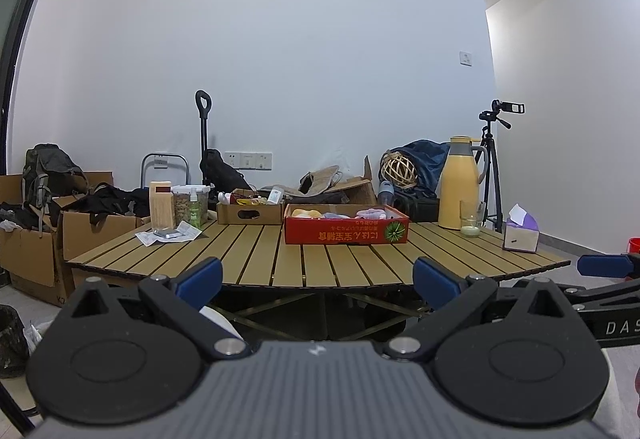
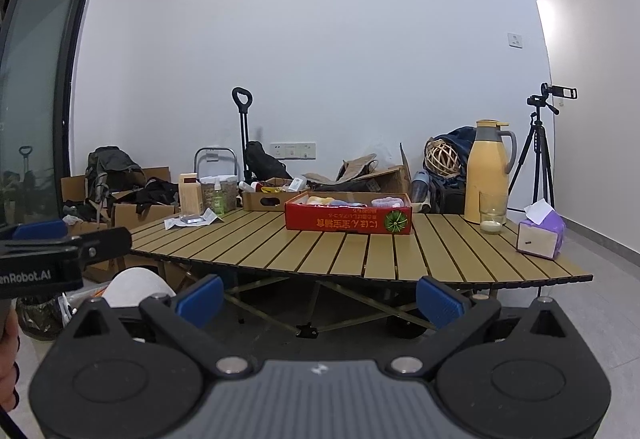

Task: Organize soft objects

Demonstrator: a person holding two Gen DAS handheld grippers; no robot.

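White-walled room; slatted wooden folding table (image 1: 256, 259) at centre, seen from beyond its near edge.

Red cardboard tray (image 1: 346, 231), at 12 o'clock on the table: soft objects (image 1: 371, 214) in yellow, pink and lilac are held inside it.

Brown cardboard box (image 1: 249, 213), at 11 o'clock, just behind the tray.

Yellow thermos jug (image 1: 459, 183) with glass tumbler (image 1: 472, 218) beside it, at 1 o'clock.

Tissue box (image 1: 520, 233), at 2 o'clock, near the table's right edge.

Tripod with camera (image 1: 496, 159), at the wall behind the jug.

Left gripper (image 1: 318, 279): blue-padded jaws are spread wide; nothing is held; kept short of the table.

Right gripper (image 2: 320, 299): likewise wide apart and empty, short of the table edge.
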